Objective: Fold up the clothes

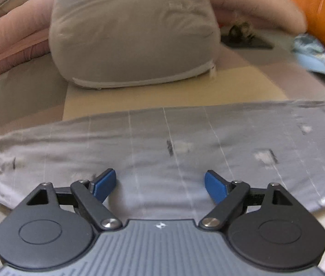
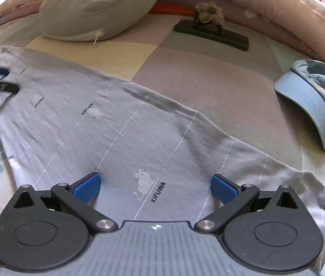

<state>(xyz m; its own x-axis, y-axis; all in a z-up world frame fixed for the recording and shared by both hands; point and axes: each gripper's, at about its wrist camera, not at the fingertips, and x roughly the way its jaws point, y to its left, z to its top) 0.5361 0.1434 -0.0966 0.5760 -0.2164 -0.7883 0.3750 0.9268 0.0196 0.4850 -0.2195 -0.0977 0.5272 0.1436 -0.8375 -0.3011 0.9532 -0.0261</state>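
One grey printed garment (image 2: 125, 124) lies as a flat band across the bed (image 2: 208, 78), near me; whether this is a fold made or one waiting, I cannot tell. One pillow (image 1: 134, 39) far, one blue cap (image 2: 314, 96) right. My left gripper (image 1: 160, 185) and right gripper (image 2: 155, 186) both stand wide apart over it, holding nothing.

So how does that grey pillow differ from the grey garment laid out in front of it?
The pillow is plump and stands tall, while the garment lies flat and spread wide. The pillow is plain beige-grey with a white zip edge; the garment is bluish grey with thin white lines and small printed cats. The garment lies under both open grippers; the pillow sits farther back, untouched. Both rest on the same patchwork bed cover.
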